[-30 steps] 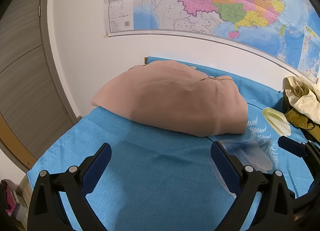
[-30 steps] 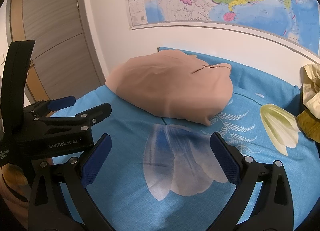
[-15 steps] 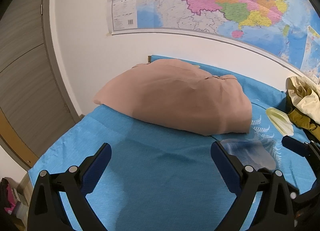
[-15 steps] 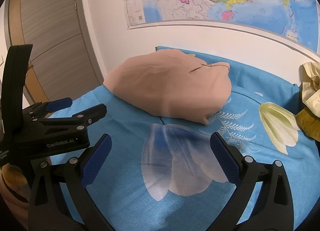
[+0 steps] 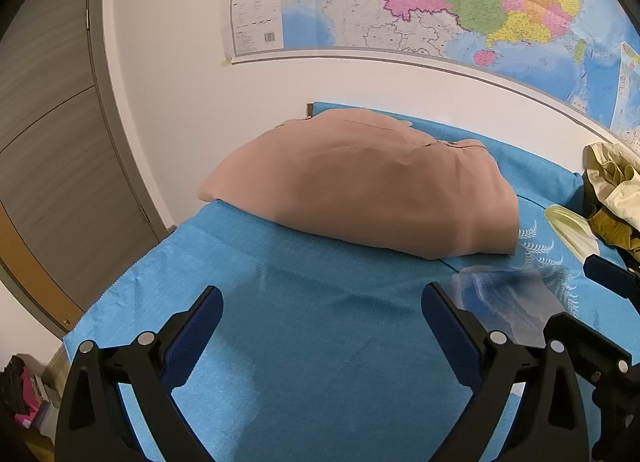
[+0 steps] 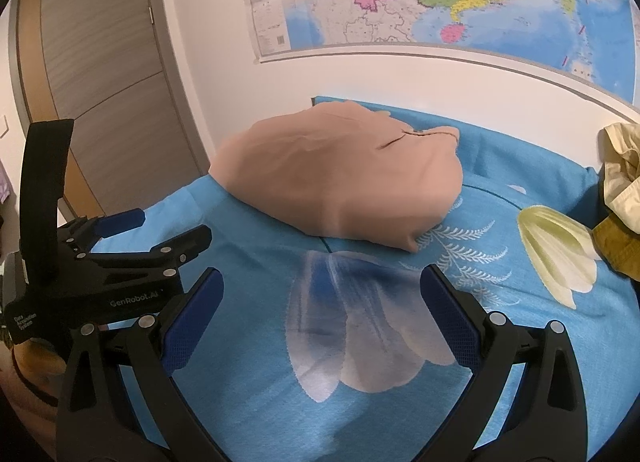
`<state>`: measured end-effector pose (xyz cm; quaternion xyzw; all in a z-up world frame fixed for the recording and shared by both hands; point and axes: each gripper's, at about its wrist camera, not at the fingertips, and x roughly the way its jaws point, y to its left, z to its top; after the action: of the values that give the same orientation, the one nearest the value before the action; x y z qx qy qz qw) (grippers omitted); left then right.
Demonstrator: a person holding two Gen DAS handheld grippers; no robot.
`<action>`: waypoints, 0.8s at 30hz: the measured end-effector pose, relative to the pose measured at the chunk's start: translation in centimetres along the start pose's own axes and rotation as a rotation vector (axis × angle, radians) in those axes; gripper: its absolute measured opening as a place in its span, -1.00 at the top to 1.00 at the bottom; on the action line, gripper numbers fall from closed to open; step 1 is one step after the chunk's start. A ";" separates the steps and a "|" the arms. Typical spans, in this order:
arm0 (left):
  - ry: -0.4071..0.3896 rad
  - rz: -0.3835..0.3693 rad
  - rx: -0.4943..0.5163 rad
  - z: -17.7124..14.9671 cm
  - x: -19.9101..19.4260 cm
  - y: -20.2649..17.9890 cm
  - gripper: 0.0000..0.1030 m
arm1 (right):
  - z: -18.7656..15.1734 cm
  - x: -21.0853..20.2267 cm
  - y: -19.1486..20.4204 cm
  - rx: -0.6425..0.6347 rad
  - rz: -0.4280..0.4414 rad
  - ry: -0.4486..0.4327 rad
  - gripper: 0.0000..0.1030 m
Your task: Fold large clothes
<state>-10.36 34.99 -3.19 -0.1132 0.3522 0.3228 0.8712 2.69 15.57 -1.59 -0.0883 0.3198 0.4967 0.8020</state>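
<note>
A folded tan garment (image 5: 360, 186) lies at the far side of the blue cloth-covered table (image 5: 320, 342), near the wall; it also shows in the right wrist view (image 6: 340, 182). My left gripper (image 5: 322, 322) is open and empty, held above the bare cloth in front of the garment. My right gripper (image 6: 320, 306) is open and empty, over a white flower print. The left gripper's body (image 6: 120, 270) shows at the left of the right wrist view. A blue fingertip (image 5: 608, 276) of the right gripper shows at the right edge of the left wrist view.
A pile of cream and olive clothes (image 5: 612, 190) lies at the table's far right, also seen in the right wrist view (image 6: 620, 190). A large wall map (image 5: 400, 2) hangs behind. A wooden door (image 5: 48, 142) stands left. The table's left edge (image 5: 120, 286) drops to the floor.
Both grippers have drawn back and tilted slightly, so the folded garment sits a little lower and nearer centre. Both stay open and empty.
</note>
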 end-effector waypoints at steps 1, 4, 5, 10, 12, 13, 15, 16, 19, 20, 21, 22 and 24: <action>0.000 0.000 0.001 0.0 0.0 0.0 -0.87 | 0.0 0.0 0.0 0.000 0.000 -0.001 -0.89; 0.001 -0.001 0.002 -0.1 0.0 0.1 -0.87 | 0.0 -0.1 0.1 -0.003 0.002 0.001 -0.89; 0.000 0.001 0.001 -0.2 0.0 0.1 -0.87 | 0.0 0.0 0.0 -0.003 0.002 0.003 -0.89; 0.000 -0.002 0.003 -0.1 0.0 0.1 -0.87 | 0.1 0.0 0.1 -0.002 0.003 0.003 -0.89; 0.001 0.000 0.003 -0.1 0.0 0.1 -0.87 | 0.1 0.0 0.1 -0.002 0.005 0.002 -0.89; -0.001 0.001 0.003 -0.1 0.0 0.1 -0.87 | 0.1 0.0 0.1 -0.004 0.005 0.005 -0.89; 0.000 0.001 0.003 -0.2 -0.1 0.0 -0.87 | 0.1 0.1 0.1 -0.006 0.006 0.005 -0.89; -0.001 0.002 0.004 -0.2 -0.1 0.0 -0.87 | 0.1 0.1 0.2 -0.007 0.007 0.006 -0.89; -0.003 -0.001 0.007 -0.2 -0.2 -0.1 -0.87 | 0.0 0.0 0.2 -0.005 0.008 0.005 -0.89; -0.003 0.000 0.007 -0.1 -0.2 -0.1 -0.87 | 0.0 0.0 0.2 -0.005 0.007 0.006 -0.89; -0.004 -0.001 0.008 -0.1 -0.2 -0.2 -0.87 | 0.0 0.1 0.2 -0.003 0.007 0.005 -0.89; -0.004 -0.001 0.009 -0.1 -0.2 -0.2 -0.87 | 0.0 0.1 0.2 -0.002 0.010 0.005 -0.89; -0.003 -0.001 0.008 -0.1 -0.2 -0.2 -0.87 | 0.0 0.1 0.2 -0.002 0.006 0.003 -0.89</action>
<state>-10.40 34.73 -3.11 -0.1096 0.3521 0.3212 0.8723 2.50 15.70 -1.62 -0.0891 0.3208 0.4993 0.7999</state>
